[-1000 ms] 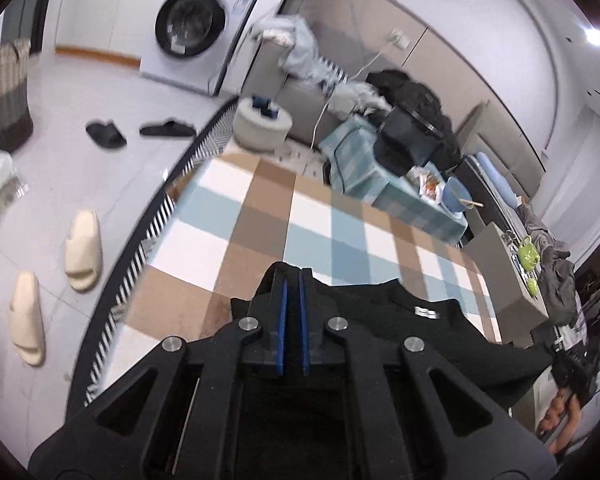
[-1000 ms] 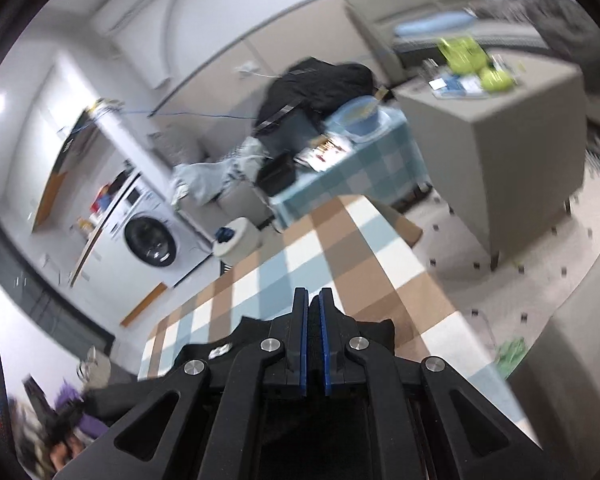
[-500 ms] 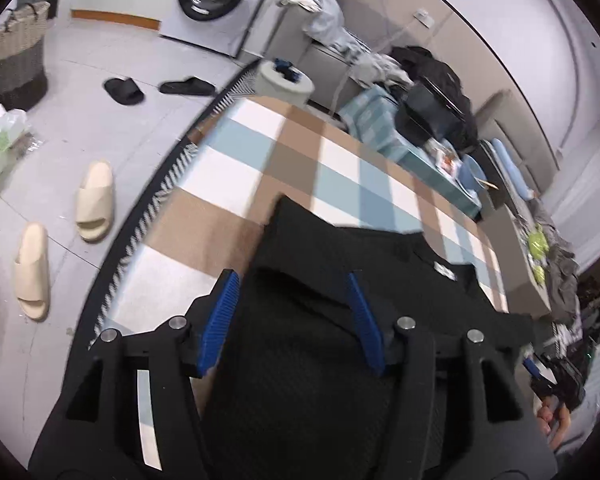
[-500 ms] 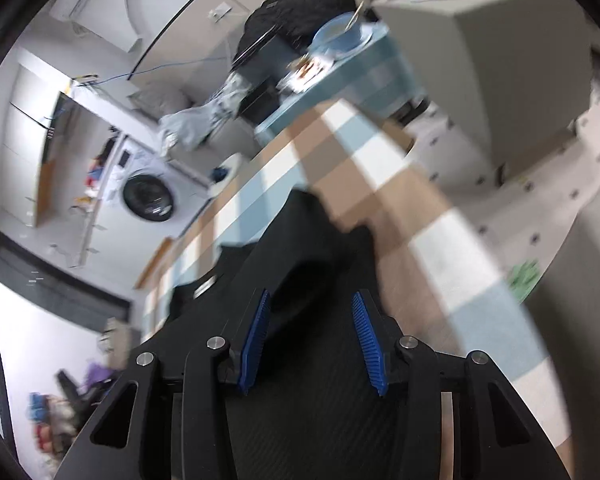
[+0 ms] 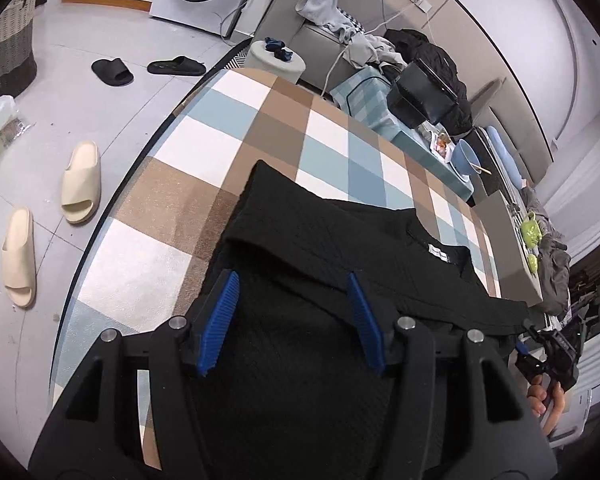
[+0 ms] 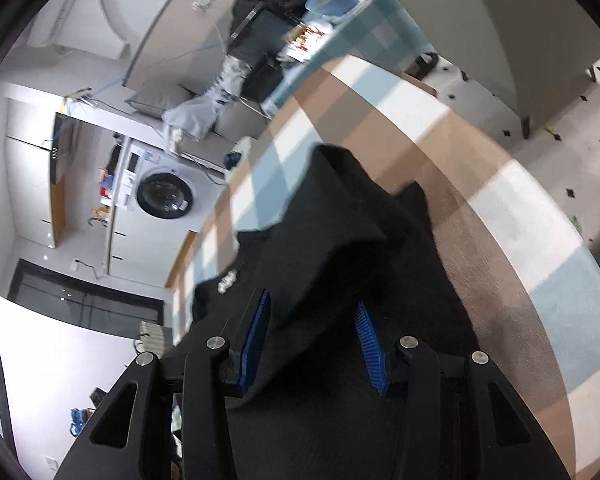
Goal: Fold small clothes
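Note:
A small black knitted top [image 5: 340,248] with a white neck label lies on the checked rug [image 5: 204,144]. Its sleeve on the left side lies folded over the body. My left gripper [image 5: 290,284] is open above that folded sleeve, holding nothing. In the right wrist view the same top [image 6: 340,240] lies with its other sleeve folded in and bunched. My right gripper [image 6: 312,308] is open just above it, holding nothing. The right gripper and the hand holding it show at the right edge of the left wrist view [image 5: 548,356].
The rug's left edge [image 5: 112,200] meets the tiled floor with beige slippers [image 5: 80,182] and black slippers [image 5: 112,72]. A round stool [image 5: 276,58], a low table with a bowl [image 5: 464,158], a grey cabinet [image 5: 504,248] and a washing machine [image 6: 164,194] stand around.
Both grippers were shut on the top's sleeves one second ago; they opened, let the sleeves drop folded onto the body, and have drawn back a little.

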Motion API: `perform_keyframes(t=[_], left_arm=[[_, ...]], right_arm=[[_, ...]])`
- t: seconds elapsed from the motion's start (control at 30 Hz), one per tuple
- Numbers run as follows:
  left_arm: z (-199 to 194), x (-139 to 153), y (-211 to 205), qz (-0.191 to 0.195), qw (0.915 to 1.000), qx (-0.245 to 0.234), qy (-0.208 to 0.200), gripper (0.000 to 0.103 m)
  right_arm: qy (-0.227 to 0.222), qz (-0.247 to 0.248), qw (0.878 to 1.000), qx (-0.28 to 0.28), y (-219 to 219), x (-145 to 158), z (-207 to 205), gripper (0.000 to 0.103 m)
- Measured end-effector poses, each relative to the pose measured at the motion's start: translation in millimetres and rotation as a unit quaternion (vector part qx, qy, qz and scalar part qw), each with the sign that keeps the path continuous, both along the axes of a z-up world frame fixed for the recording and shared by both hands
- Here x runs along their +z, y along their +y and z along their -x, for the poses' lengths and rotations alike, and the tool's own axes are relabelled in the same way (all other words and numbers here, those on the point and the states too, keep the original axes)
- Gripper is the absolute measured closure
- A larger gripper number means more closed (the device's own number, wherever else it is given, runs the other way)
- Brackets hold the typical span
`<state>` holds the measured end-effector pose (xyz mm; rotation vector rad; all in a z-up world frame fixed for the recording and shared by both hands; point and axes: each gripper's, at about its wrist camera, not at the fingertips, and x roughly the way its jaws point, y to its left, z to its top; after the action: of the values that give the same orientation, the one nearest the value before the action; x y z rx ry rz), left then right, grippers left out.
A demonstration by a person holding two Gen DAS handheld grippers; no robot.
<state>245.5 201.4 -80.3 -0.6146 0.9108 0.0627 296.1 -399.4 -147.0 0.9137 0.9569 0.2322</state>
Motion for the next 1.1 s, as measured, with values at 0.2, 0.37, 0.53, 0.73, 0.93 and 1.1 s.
perform_keyframes(t=[0.2,0.37,0.53,0.73,0.93,1.1], left_arm=[[-5.7,-4.8,2.7,0.010,0.9999,0.004,0.005,0.051],[-5.5,-4.1,9.0,0.025,0.9996,0.015,0.000,0.051],[-2.2,6.4,20.6,0.027,0.9992,0.028,-0.013,0.051],[5.7,13.7,32.9,0.021,0.9988,0.040,-0.020,0.048],[-23.3,-18.9,25.0,0.040,0.9989,0.017,0.018,0.047],[-41.8,-26.0,18.4,0.044,0.9990,0.013,-0.003,0.099]], right_arm=[[-0.028,0.038,0.998,-0.035,-4.2,26.5,-15.5,0.072],[-0.005,0.026,0.999,-0.034,0.6,16.7,-39.5,0.098],[-0.048,-0.103,0.993,-0.039,-6.3,24.9,-71.5,0.087],[-0.020,-0.099,0.988,-0.117,-25.2,16.2,-92.4,0.066],[-0.031,-0.035,0.997,-0.064,-12.9,28.7,-67.6,0.066],[-0.039,-0.015,0.999,-0.036,-0.6,30.5,-36.3,0.063]])
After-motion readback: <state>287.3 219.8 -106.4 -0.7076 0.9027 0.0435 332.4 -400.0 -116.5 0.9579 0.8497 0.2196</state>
